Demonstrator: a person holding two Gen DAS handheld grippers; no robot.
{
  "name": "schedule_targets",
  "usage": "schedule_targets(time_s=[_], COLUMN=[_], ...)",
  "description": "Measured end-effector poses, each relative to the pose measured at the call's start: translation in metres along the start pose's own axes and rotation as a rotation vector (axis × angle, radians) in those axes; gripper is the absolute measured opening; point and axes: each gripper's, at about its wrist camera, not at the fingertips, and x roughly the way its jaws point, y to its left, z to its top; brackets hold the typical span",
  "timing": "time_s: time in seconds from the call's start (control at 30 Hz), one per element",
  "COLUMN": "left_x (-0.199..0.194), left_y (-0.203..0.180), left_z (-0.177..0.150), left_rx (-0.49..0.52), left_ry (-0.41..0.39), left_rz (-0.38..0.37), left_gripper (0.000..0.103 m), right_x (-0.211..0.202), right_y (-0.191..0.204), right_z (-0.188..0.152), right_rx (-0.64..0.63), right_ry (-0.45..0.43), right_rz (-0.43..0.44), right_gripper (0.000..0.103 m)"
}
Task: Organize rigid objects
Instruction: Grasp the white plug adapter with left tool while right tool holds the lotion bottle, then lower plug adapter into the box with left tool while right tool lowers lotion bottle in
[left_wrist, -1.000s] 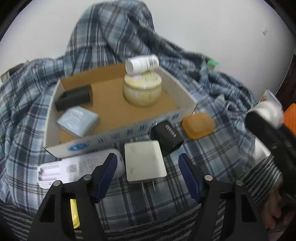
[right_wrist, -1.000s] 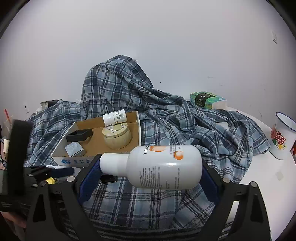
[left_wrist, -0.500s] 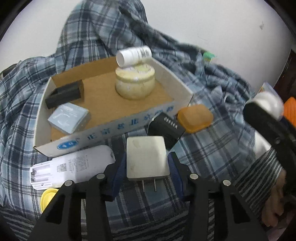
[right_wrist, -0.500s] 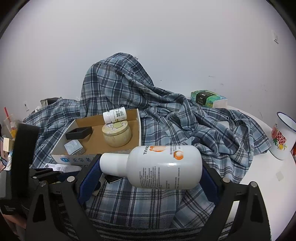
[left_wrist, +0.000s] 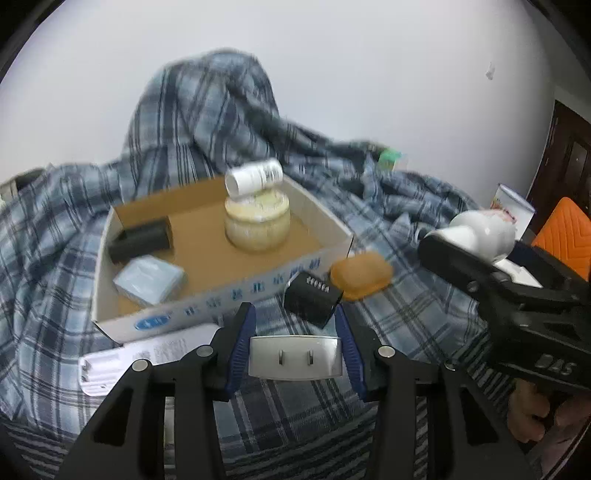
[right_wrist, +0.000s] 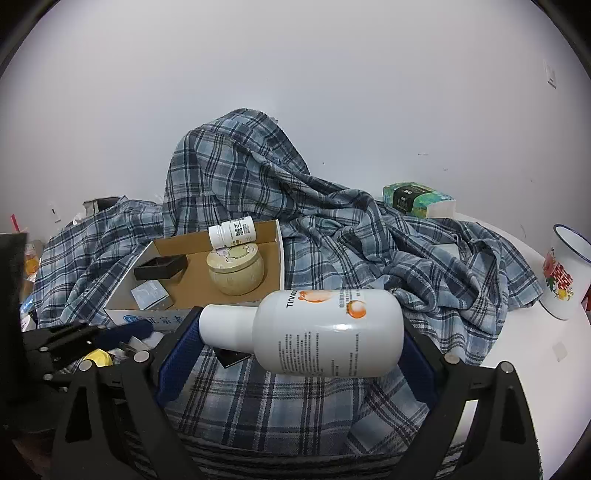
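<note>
My left gripper (left_wrist: 293, 354) is shut on a white plug adapter (left_wrist: 294, 356), lifted off the plaid cloth with its two prongs facing me. My right gripper (right_wrist: 295, 332) is shut on a white bottle (right_wrist: 317, 332) with orange print, held sideways. The open cardboard box (left_wrist: 236, 291) lies ahead; it holds a cream jar (left_wrist: 257, 225) with a white pill bottle (left_wrist: 254, 178) on top, a black box (left_wrist: 142, 240) and a pale blue box (left_wrist: 149, 280). The box also shows in the right wrist view (right_wrist: 275, 254).
In front of the box lie a black lock-like block (left_wrist: 312, 297), an orange soap-like case (left_wrist: 360, 275) and a white packet (left_wrist: 147, 356). A plaid cloth (right_wrist: 369, 236) covers the table. A tissue pack (right_wrist: 419, 199) and enamel mug (right_wrist: 565, 277) stand at the right.
My left gripper closed on the white plug adapter and lifted it off the cloth, tilting it so the prongs face me. My right gripper still holds the bottle, nearly unmoved.
</note>
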Motion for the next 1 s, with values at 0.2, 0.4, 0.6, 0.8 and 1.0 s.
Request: schedule_targets(time_s=[0.2,0.4,0.6,0.8,1.0], left_x=[-0.029,-0.043,-0.069,-0.08,-0.071], left_y=[-0.001,-0.002,0.005,0.039,0.066], left_z=[-0.001,0.002,0.02,0.056,0.078], left_rx=[0.005,0.011,0.004,-0.047,-0.06], left_ry=[-0.154,-0.207,-0.267,-0.278,-0.284], left_rz=[0.025,0.038,0.062,0.101,0.148], left_gripper=[0.047,0.047,0.047,0.047,0.047], right_x=[-0.002,-0.009,-0.023,-0.011,0.03], right_y=[0.0,0.003,0.012,0.022,0.039], right_z=[0.0,0.002,0.026,0.072,0.086], right_rx=[0.001,-0.012,-0.038,-0.071,-0.091], right_ry=[-0.011,-0.035,-0.06,-0.068,-0.017], right_rz=[0.001,-0.013,0.029,0.03,0.042], right_gripper=[0.094,0.094,0.094,0.094,0.094])
